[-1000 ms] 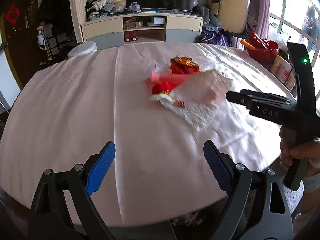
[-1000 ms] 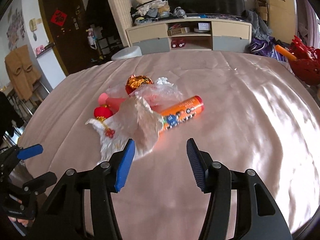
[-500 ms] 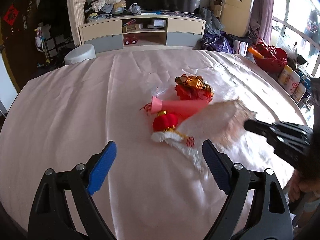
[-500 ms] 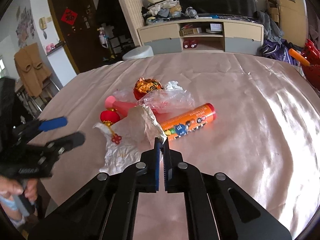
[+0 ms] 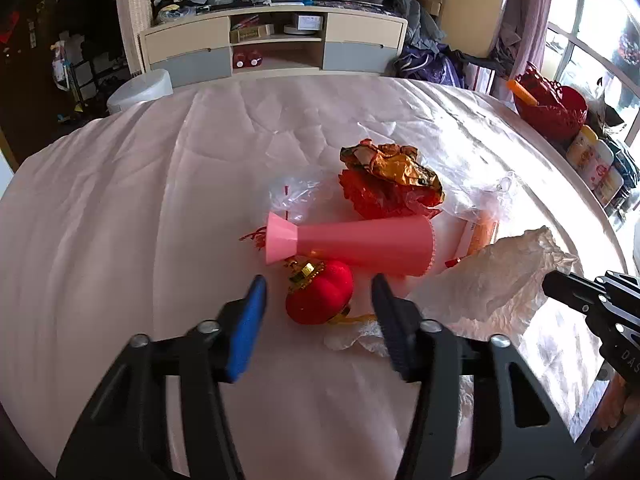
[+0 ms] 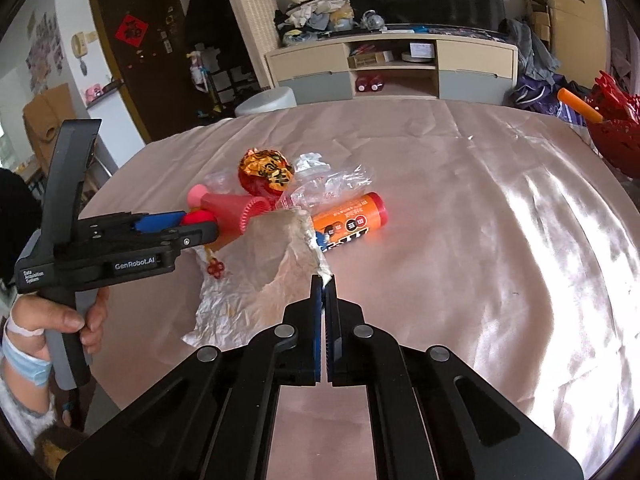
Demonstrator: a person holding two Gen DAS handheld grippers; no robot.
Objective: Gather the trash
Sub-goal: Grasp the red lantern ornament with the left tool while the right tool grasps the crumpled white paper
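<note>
A small red lantern ornament lies on the pink tablecloth, between the fingers of my left gripper. Its jaws are closing, with gaps still showing on both sides of the lantern. My right gripper is shut on a corner of the crumpled white paper and holds that corner off the cloth. Behind the lantern lie a pink cone, a gold and red foil wrapper, clear plastic bags and an orange tube.
A red basket and small bottles stand past the table's right edge. A white stool and a cabinet lie beyond the far edge. A hand holds the left gripper's grip.
My left gripper has come forward to the lantern and its jaws have narrowed around it. My right gripper has shut on the paper's corner and raised it.
</note>
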